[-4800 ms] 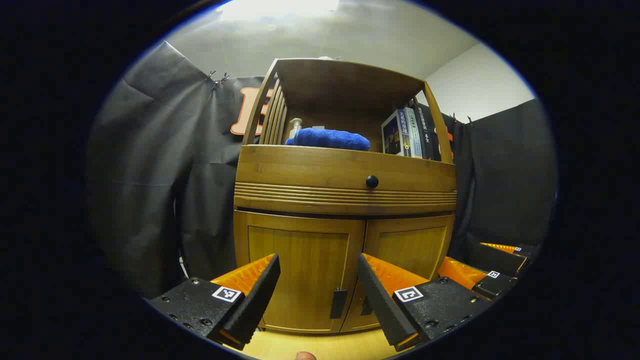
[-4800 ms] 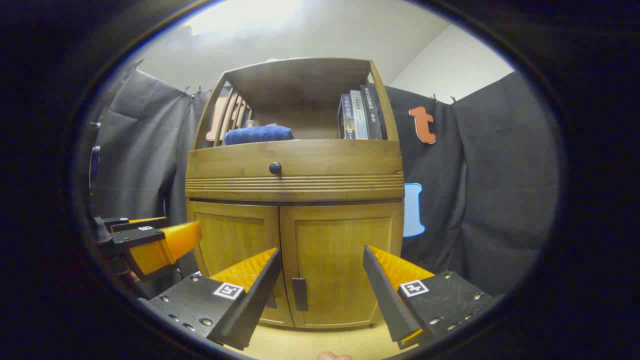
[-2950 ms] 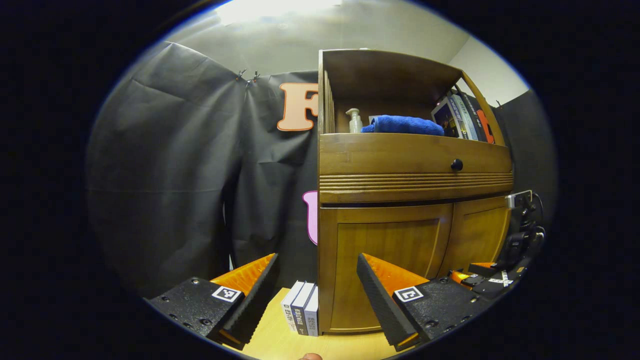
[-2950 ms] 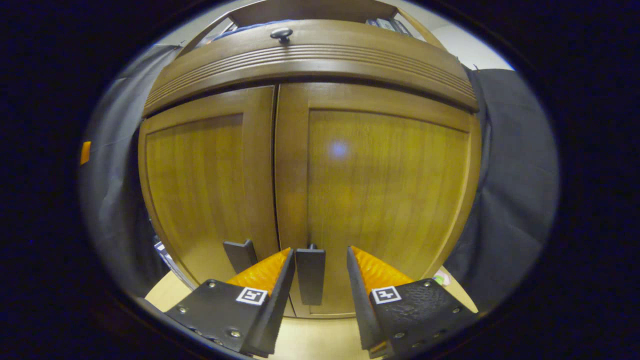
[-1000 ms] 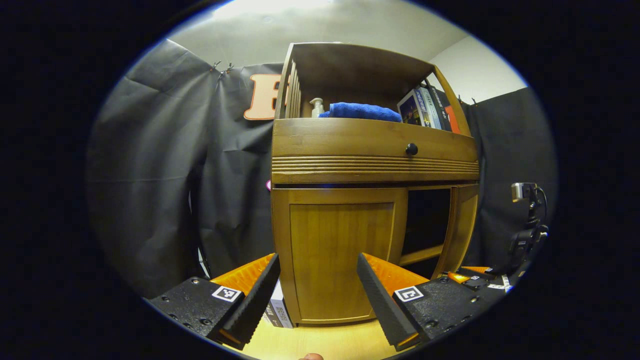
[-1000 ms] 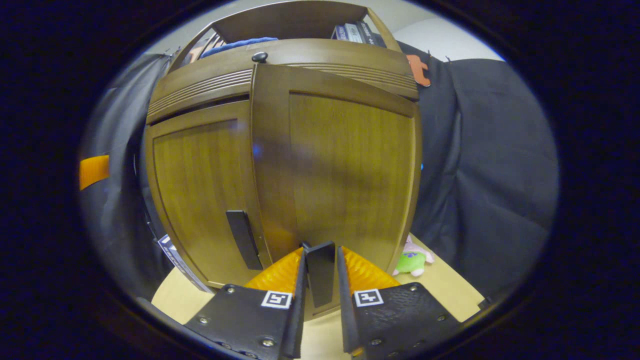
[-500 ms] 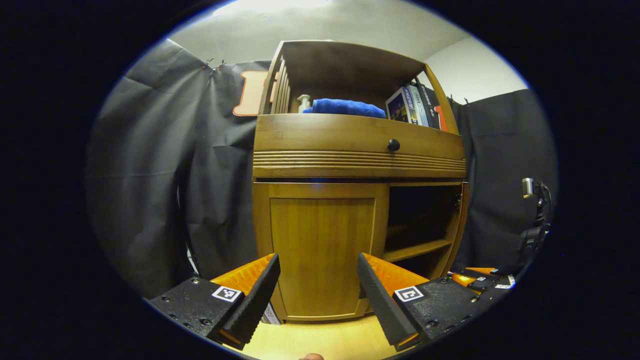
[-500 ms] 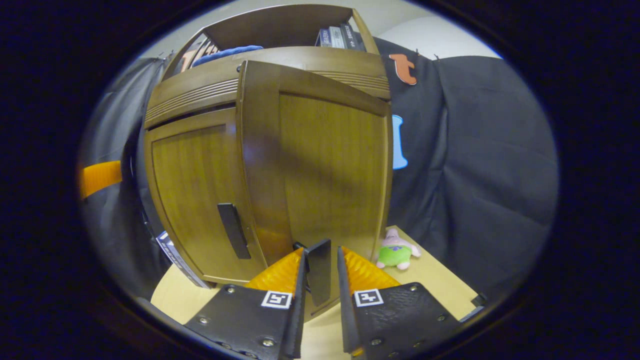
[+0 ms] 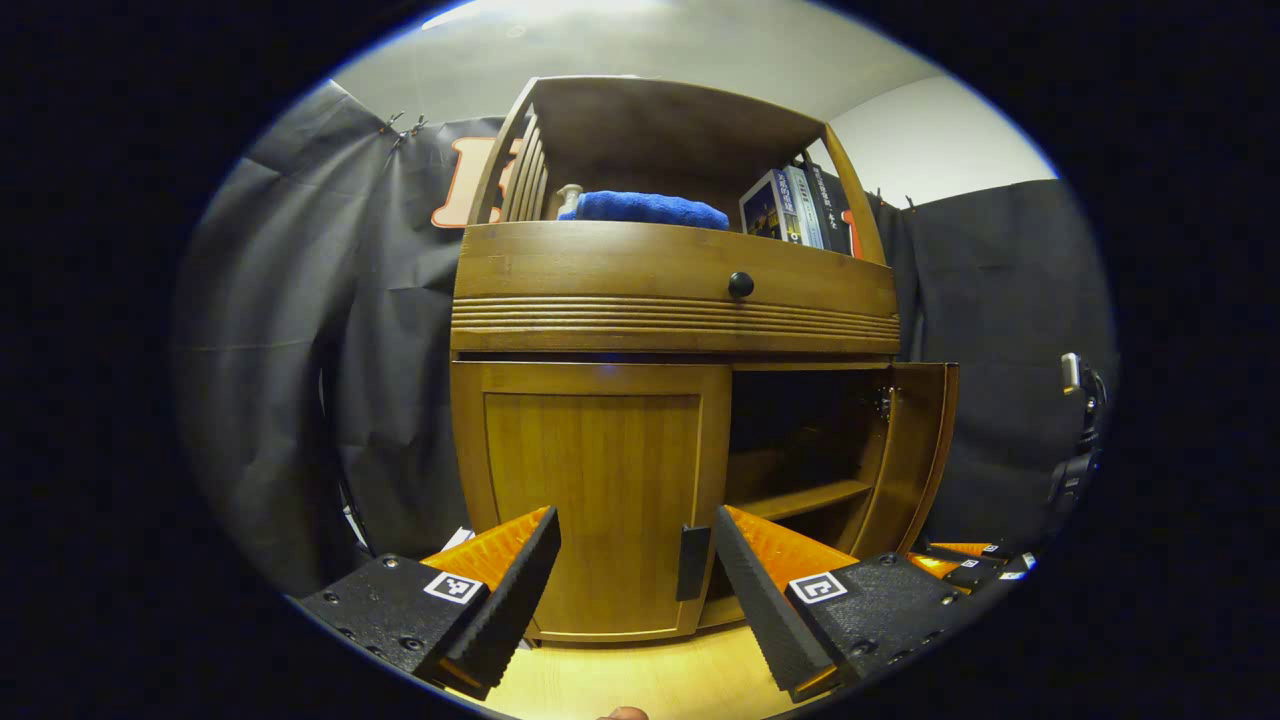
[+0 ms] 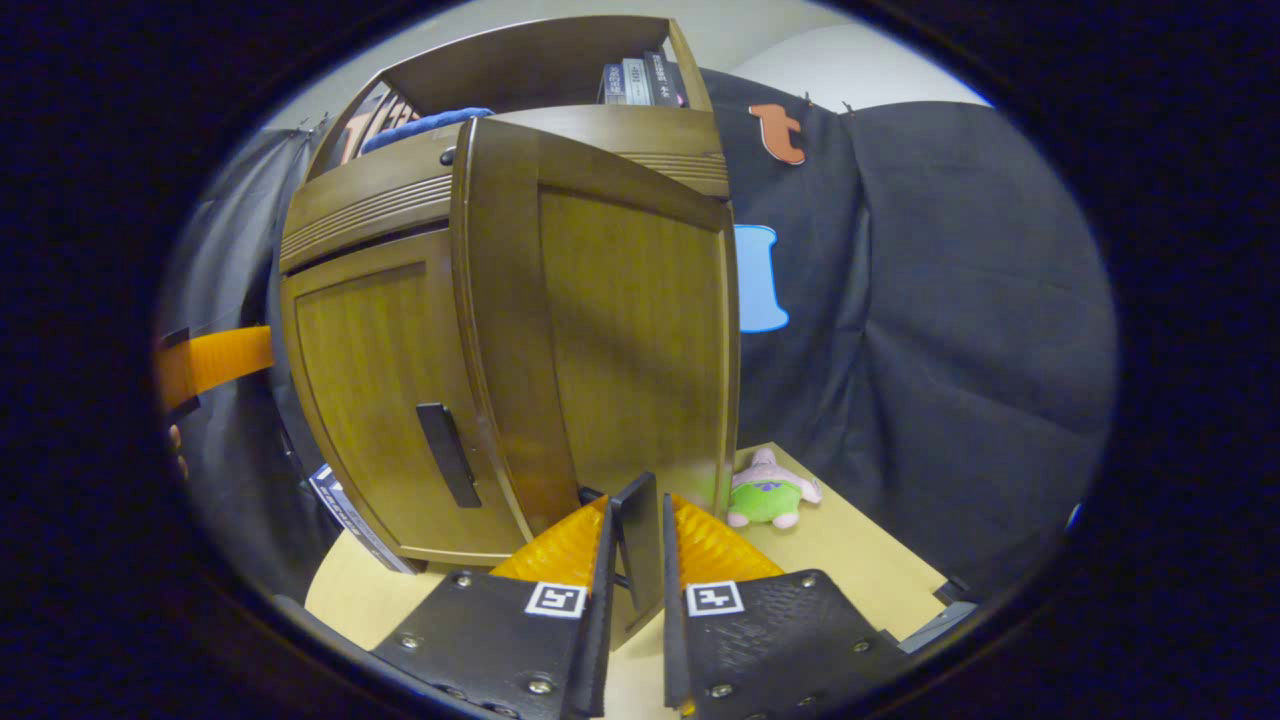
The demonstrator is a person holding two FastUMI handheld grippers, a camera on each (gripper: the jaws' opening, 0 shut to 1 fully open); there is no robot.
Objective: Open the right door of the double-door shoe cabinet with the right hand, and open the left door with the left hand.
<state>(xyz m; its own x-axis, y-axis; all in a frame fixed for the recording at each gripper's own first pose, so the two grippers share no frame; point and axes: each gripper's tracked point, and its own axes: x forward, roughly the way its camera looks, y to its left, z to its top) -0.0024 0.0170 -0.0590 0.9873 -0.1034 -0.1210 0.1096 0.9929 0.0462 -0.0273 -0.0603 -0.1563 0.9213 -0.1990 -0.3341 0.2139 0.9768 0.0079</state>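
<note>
The wooden shoe cabinet [image 9: 670, 300] faces me in the left gripper view. Its left door [image 9: 590, 490] is closed, with a dark handle [image 9: 692, 562] at its right edge. My left gripper [image 9: 635, 590] hangs open just in front of that door, the handle close to its right finger. The right door [image 9: 915, 455] stands swung out, baring a dark inside with a shelf [image 9: 800, 497]. In the right gripper view, my right gripper [image 10: 636, 512] is shut on the right door's handle [image 10: 638, 540], and the right door [image 10: 620, 320] is angled out past the closed left door [image 10: 370, 400].
A blue towel [image 9: 645, 208], a bottle and books [image 9: 800, 205] sit on the top shelf above a drawer knob [image 9: 740, 284]. A green and pink plush toy [image 10: 770, 498] lies right of the cabinet. Books [image 10: 345, 505] stand by its left side. A camera stand [image 9: 1078, 440] rises at the right.
The right gripper closed on the right door's handle and has pulled that door wide open. The left gripper has swung back toward the left door, whose handle now sits by its right finger.
</note>
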